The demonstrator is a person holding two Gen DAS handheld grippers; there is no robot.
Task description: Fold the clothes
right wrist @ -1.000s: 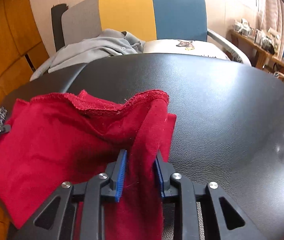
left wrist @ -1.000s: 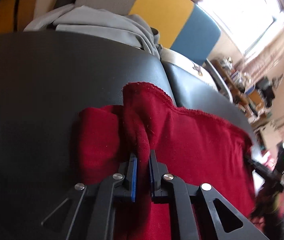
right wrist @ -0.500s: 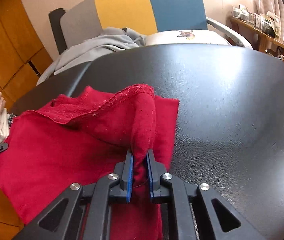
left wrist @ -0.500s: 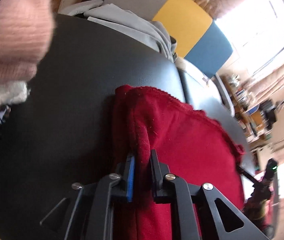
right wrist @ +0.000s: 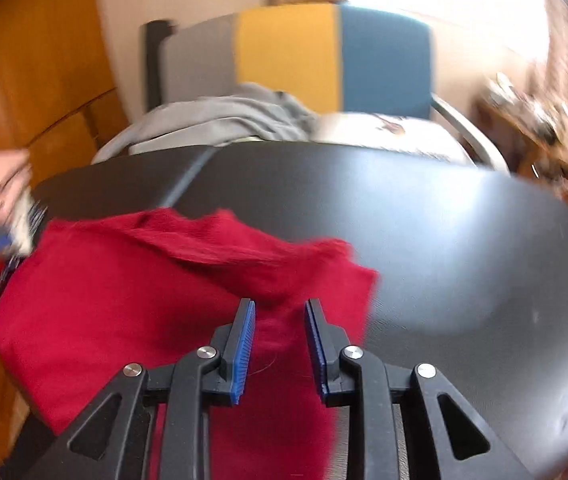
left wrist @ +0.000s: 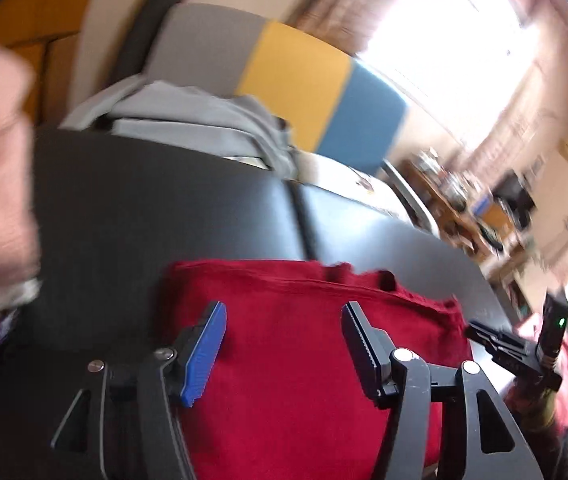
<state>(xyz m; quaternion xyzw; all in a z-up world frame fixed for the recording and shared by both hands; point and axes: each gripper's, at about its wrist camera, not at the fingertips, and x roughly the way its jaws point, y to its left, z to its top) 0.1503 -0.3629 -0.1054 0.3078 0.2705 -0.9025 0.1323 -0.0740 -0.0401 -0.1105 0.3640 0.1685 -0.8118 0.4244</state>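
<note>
Both opening grippers hover over red cloth.

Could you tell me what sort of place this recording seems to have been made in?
Probably a lived-in room at home, or a small office. A chair with grey, yellow and blue panels holds a grey garment, a cluttered shelf stands near a bright window.

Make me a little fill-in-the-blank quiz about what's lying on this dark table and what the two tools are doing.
1. The cloth spread on the table is ____ in colour.
2. The left tool has its jaws opening, with ____ pinched between them.
3. Beyond the table, a ____ garment lies heaped on the chair.
4. The chair's back has grey, yellow and ____ panels.

Missing words: red; nothing; grey; blue
</note>
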